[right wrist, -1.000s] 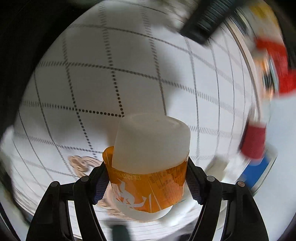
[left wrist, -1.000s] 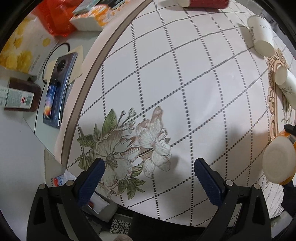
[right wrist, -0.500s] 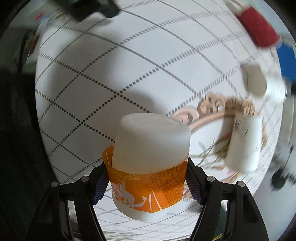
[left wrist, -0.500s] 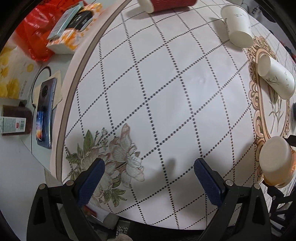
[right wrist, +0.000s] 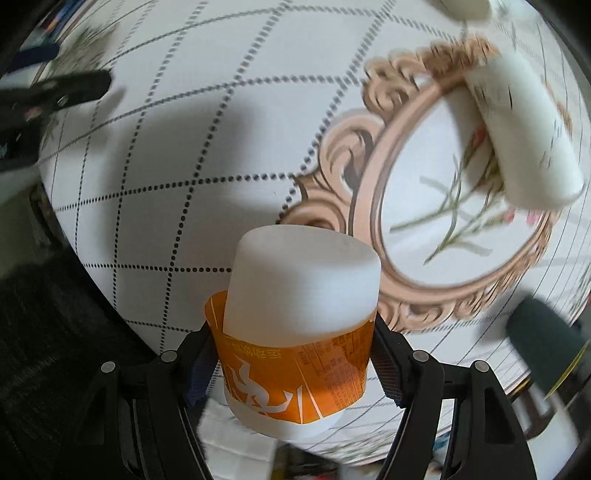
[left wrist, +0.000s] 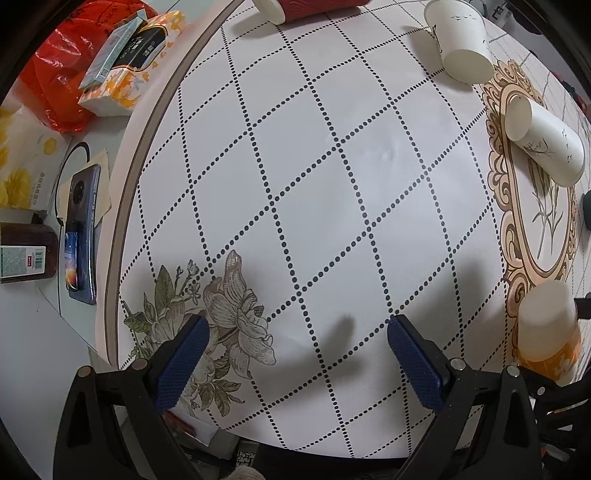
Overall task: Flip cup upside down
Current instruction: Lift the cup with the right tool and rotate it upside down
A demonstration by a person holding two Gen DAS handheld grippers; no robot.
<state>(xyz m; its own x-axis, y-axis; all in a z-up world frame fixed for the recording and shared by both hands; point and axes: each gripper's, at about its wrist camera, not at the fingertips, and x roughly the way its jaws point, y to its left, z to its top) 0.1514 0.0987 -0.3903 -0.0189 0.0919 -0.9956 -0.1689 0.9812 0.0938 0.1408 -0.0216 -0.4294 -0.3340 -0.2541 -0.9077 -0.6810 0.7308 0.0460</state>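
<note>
My right gripper (right wrist: 291, 354) is shut on a white plastic cup with an orange sleeve (right wrist: 299, 314). The cup's closed base points away from the camera and its mouth toward me. In the left wrist view the same cup (left wrist: 546, 328) stands base-up at the table's right front edge, over the ornate frame print. My left gripper (left wrist: 297, 350) is open and empty, hovering above the flower print near the table's front edge.
The round table (left wrist: 332, 166) has a white dotted-grid cloth. Two white paper cups (left wrist: 461, 40) (left wrist: 543, 144) lie on their sides at the right, one also in the right wrist view (right wrist: 524, 133). A red cup (left wrist: 317, 7) lies at the far edge. A phone (left wrist: 79, 236), boxes and a red bag sit left.
The right gripper has swung round with the cup, bringing the ornate frame print and a lying paper cup into view. The left gripper has shifted, so the table scene slid left and down.
</note>
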